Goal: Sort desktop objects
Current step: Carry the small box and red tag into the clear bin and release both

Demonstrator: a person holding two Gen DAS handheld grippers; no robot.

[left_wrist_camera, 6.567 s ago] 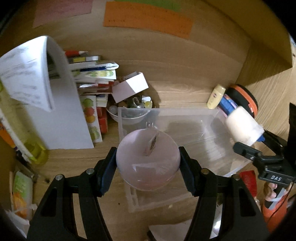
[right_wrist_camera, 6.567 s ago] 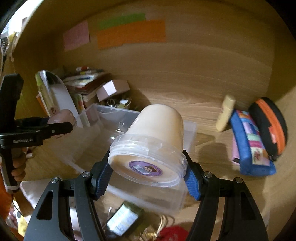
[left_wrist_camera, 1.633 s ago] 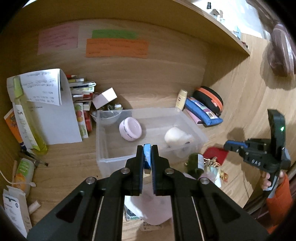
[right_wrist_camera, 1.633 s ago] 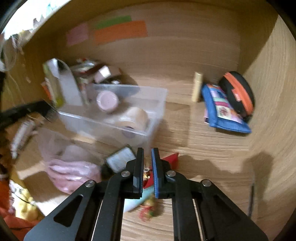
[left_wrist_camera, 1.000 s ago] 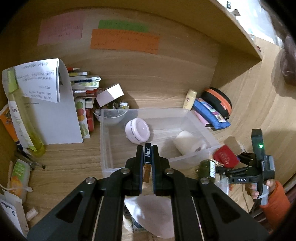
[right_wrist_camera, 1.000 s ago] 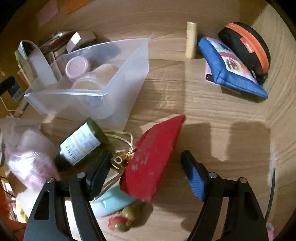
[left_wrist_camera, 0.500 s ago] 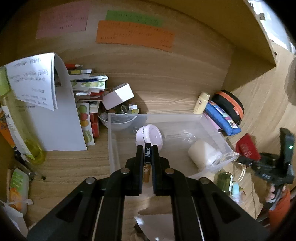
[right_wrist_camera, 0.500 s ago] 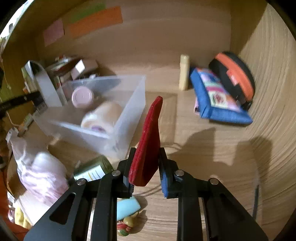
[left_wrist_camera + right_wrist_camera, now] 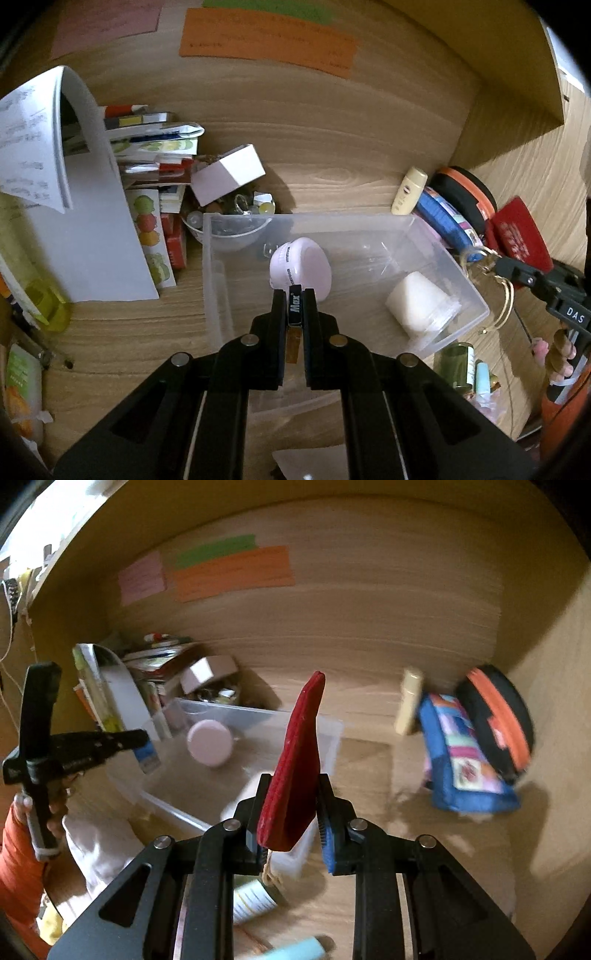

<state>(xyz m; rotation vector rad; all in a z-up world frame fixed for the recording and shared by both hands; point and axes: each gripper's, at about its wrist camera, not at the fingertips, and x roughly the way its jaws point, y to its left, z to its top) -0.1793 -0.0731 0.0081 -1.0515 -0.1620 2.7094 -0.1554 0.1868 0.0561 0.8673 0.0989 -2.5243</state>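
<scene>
A flat red cloth pouch [image 9: 295,764] is clamped in the right tool [image 9: 290,812], a small "Max" box [image 9: 296,314] in the left tool [image 9: 294,325]; both should next be dropped into the clear plastic bin [image 9: 469,291].

We see black two-finger grippers: left gripper [image 9: 294,295] with silver screws, right gripper [image 9: 291,786] with blue pads. White "DAS" marking on the right one. Orange sleeve [image 9: 18,849]; white band around the handle.
</scene>
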